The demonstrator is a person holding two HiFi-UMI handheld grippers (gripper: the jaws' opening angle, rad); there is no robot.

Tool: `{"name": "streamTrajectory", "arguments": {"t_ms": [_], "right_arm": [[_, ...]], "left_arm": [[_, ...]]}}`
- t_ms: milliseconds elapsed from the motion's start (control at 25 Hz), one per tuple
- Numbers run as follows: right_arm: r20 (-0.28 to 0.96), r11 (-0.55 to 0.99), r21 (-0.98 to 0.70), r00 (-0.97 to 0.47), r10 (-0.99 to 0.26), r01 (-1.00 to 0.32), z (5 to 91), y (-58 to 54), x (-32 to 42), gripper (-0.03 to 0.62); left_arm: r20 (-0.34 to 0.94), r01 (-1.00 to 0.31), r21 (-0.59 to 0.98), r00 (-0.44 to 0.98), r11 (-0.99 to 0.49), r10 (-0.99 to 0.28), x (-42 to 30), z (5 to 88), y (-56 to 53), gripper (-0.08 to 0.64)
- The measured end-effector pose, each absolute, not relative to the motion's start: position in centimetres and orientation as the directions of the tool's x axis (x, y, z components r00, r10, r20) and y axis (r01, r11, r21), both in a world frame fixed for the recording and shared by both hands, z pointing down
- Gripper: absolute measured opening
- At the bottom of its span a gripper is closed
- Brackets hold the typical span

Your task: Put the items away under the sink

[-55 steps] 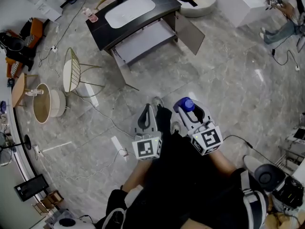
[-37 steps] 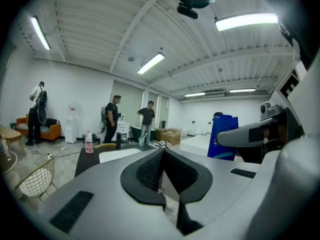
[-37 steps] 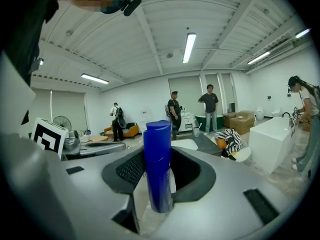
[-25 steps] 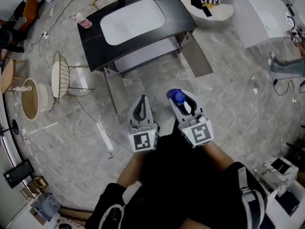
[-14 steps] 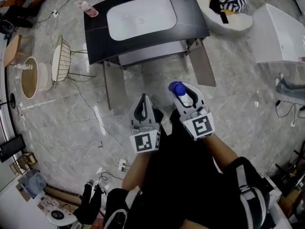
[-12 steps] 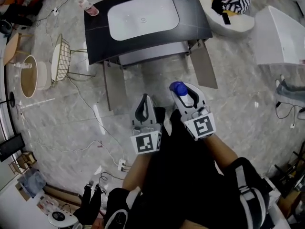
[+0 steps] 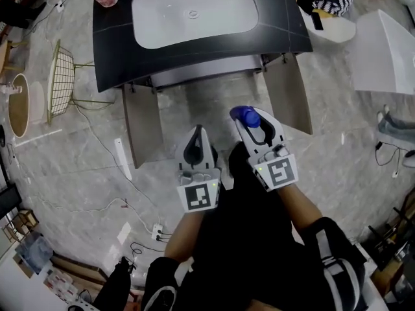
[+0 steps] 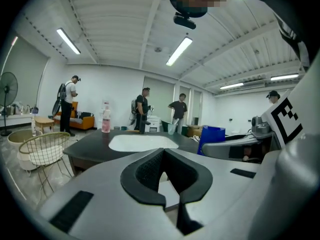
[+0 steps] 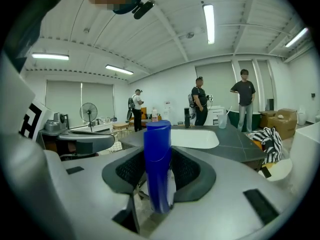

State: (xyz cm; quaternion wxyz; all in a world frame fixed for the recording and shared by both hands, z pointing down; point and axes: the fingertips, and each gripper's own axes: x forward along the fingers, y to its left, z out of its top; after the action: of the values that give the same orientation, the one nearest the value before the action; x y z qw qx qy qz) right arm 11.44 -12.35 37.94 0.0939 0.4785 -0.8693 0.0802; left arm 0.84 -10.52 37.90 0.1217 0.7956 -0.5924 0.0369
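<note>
Your right gripper (image 7: 251, 123) jaws clamp the blue bottle (image 9: 157, 159); left gripper (image 7: 197, 136) jaws closed, empty. Cabinet doors (image 7: 142, 127) open under the sink (image 7: 194, 11), and nothing's stowed yet.

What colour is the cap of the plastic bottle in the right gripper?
Solid blue; the tall plastic bottle cap shows best in the right gripper view.
</note>
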Motion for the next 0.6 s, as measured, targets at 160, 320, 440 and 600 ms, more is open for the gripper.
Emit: {"name": "streamTrajectory", "arguments": {"t_ms": [160,320,440,600], "right_arm": [[0.235,0.534,-0.030,-0.525,-0.818,-0.845,44.2,-14.6,10.8,0.152],[0.225,0.537,-0.023,-0.528,-0.819,-0.843,50.2,-16.2,10.3,0.152],[0.219,0.547,-0.020,-0.537,-0.815,-0.837,54.6,-17.1,10.0,0.152],[0.210,0.568,-0.003,-0.556,-0.804,-0.823,60.4,-17.6,9.9,0.152]], "left_arm": [[0.212,-0.946,0.180,0.303,-0.268,-0.929,0.6,44.7,-12.0,0.015],[0.208,-0.946,0.175,0.305,-0.271,-0.930,0.2,51.0,-13.3,0.015],[0.190,-0.951,0.165,0.291,-0.262,-0.938,-0.2,55.4,-14.2,0.015],[0.160,-0.952,0.152,0.290,-0.267,-0.944,-0.2,60.8,-14.5,0.015]]}}
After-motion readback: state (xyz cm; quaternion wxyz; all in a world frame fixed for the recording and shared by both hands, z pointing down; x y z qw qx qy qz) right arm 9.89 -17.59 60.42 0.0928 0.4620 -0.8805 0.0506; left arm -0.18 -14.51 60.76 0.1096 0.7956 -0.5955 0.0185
